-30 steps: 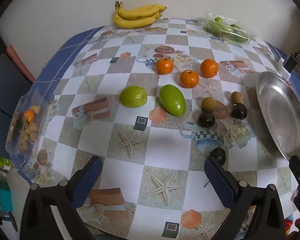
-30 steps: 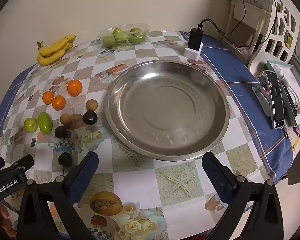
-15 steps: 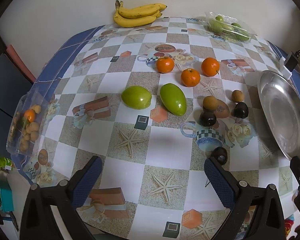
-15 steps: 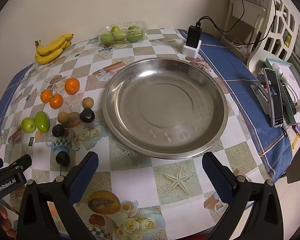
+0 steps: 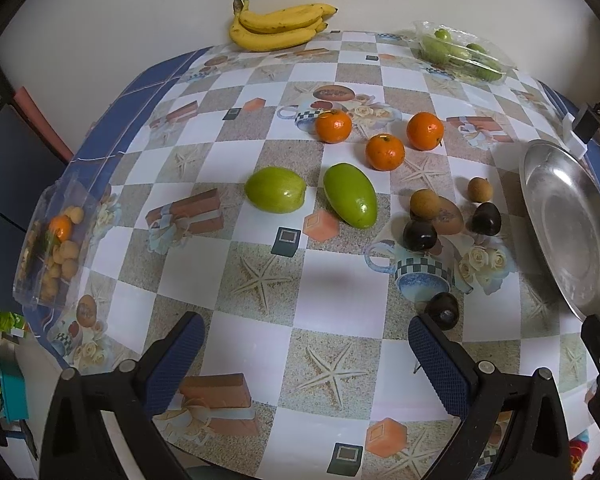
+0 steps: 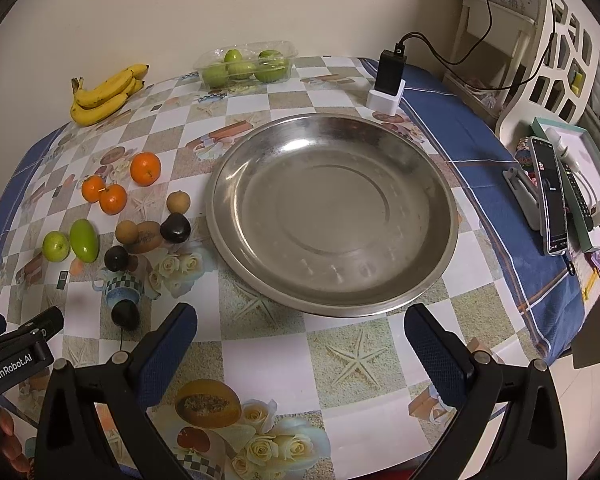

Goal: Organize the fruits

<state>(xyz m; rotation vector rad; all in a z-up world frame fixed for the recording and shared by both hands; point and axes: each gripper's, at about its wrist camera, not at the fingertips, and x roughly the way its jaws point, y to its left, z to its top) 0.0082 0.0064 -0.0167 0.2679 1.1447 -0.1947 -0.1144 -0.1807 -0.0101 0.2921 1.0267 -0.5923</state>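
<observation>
Loose fruit lies on the checked tablecloth: three oranges (image 5: 385,151), two green mangoes (image 5: 350,194), small brown longans (image 5: 425,203) and dark round fruits (image 5: 420,236), one of them (image 5: 443,309) close to my left gripper's right finger. A bunch of bananas (image 5: 280,26) lies at the far edge. The empty steel dish (image 6: 332,216) sits right of the fruit. My left gripper (image 5: 306,346) is open and empty above the near table edge. My right gripper (image 6: 300,340) is open and empty just in front of the dish.
A clear box of green fruits (image 6: 246,65) stands at the back. A clear tray of small fruits (image 5: 50,248) hangs over the left edge. A black charger on a white stand (image 6: 389,80) is behind the dish. A phone and remotes (image 6: 552,196) lie at right.
Both grippers have moved slightly forward and closer to the table; the fruit and dish appear a little nearer. Nothing was picked up.
</observation>
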